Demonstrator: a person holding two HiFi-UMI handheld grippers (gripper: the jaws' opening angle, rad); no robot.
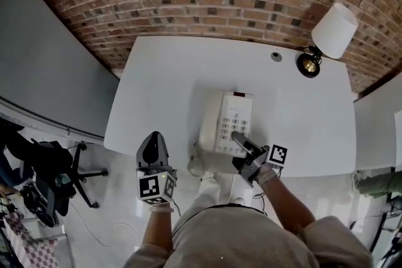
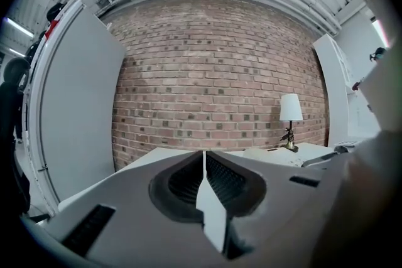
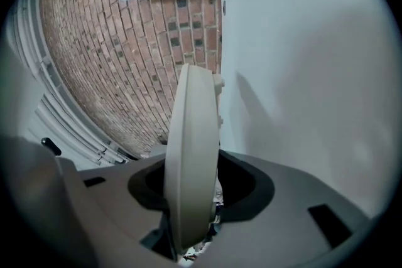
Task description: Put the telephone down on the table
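While the right gripper (image 1: 240, 140) clamps the near end of the telephone (image 1: 227, 122), that telephone is at the tabletop's (image 1: 163, 85) front edge, about midway along. Off the front-left corner, the left gripper (image 1: 154, 139) hangs with jaws pressed together, empty.

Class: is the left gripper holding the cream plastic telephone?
No: the left gripper is shut on nothing; the right gripper clamps the cream plastic telephone.

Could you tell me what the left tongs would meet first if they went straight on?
The left tongs point low over the table's left part; likely the brick wall first, though they might graze the table, depth being unclear.
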